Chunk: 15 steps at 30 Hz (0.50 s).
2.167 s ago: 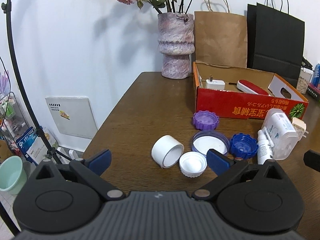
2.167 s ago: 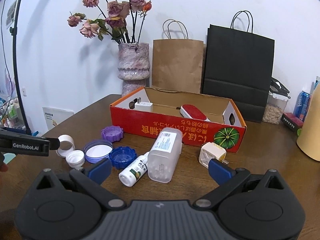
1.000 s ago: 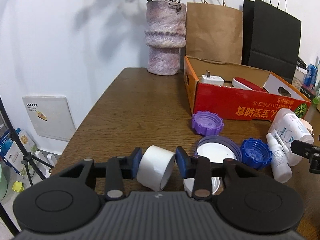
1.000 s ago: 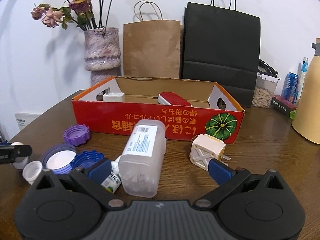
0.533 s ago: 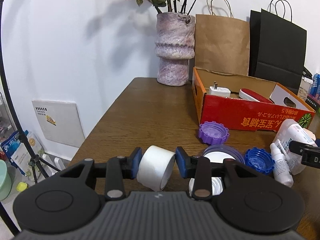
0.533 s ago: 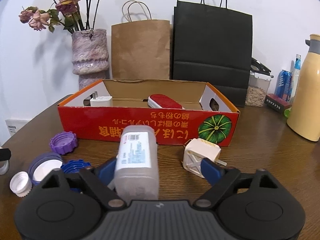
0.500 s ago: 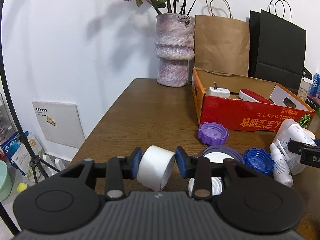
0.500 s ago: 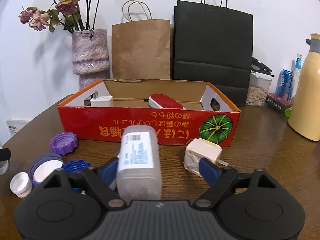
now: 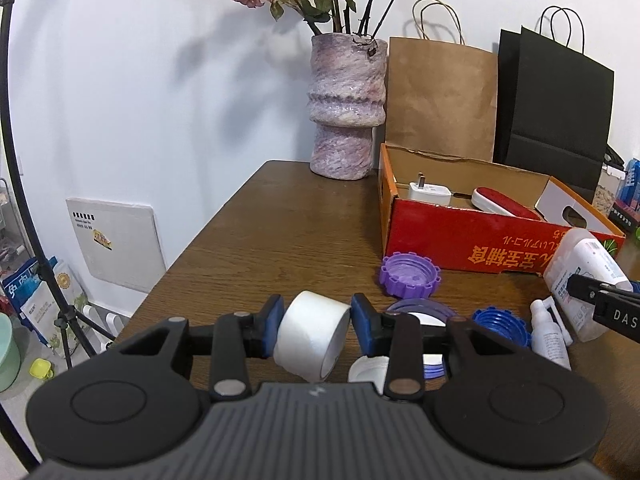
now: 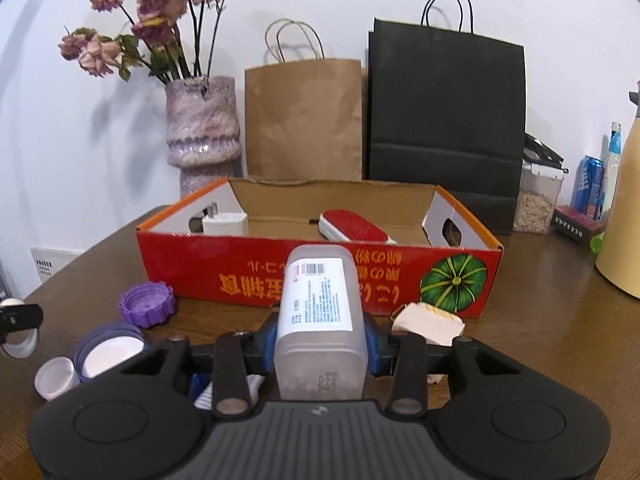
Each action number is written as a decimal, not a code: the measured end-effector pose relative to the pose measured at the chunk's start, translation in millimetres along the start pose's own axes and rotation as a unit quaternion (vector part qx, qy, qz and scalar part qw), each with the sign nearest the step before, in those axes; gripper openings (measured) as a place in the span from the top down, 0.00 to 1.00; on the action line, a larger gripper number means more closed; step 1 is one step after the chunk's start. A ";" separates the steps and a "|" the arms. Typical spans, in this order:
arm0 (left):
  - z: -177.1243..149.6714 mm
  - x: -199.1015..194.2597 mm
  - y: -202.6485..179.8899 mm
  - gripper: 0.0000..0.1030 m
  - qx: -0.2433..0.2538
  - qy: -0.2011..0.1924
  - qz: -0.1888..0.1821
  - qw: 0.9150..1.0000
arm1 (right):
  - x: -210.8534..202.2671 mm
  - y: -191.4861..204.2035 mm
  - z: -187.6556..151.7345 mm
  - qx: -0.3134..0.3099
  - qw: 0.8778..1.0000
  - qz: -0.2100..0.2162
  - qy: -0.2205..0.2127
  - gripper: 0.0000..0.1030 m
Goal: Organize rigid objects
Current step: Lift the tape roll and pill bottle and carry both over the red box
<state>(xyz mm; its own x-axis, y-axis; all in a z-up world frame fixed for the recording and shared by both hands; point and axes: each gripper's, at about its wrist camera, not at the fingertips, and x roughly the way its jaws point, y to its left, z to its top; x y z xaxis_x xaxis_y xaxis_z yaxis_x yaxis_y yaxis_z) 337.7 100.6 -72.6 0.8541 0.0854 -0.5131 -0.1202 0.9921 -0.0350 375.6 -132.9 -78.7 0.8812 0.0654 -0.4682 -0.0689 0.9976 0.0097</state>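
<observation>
My left gripper [image 9: 316,322] is shut on a white tape roll [image 9: 310,336] and holds it above the wooden table [image 9: 280,232]. My right gripper [image 10: 320,334] is shut on a clear plastic bottle [image 10: 320,320] with a white label, in front of the red cardboard box [image 10: 320,276]. The box [image 9: 480,240] holds a white plug adapter [image 9: 430,192] and a red and white brush [image 9: 500,204]. The bottle also shows at the right of the left wrist view [image 9: 580,264].
On the table lie a purple cap [image 9: 410,274], a blue cap [image 9: 502,322], a lavender lid [image 10: 108,346], a small white cap [image 10: 56,376], a small white bottle [image 9: 550,334] and a cream plug cube [image 10: 430,322]. A vase [image 9: 348,104] and paper bags [image 10: 444,120] stand behind.
My right gripper has shut on the clear bottle and lifted it toward the box. My left gripper has risen a little with the tape roll in it.
</observation>
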 end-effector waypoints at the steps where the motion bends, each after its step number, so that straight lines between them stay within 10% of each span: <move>1: 0.2 -0.6 -1.1 0.63 -0.001 -0.001 0.001 1.000 | -1.3 -0.4 0.6 0.001 1.000 0.001 -0.005 0.62; 15: 18.5 -7.0 -41.3 0.63 0.005 -0.024 -0.005 1.000 | -15.4 -26.1 19.2 0.027 0.996 0.017 -0.085 0.62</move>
<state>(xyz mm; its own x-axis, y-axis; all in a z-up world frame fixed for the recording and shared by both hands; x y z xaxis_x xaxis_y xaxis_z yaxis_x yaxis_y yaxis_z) 346.1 60.7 -51.7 0.8784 0.0805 -0.4710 -0.1079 0.9937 -0.0313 372.8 -159.5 -54.8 0.9456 0.0983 -0.3102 -0.0796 0.9942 0.0727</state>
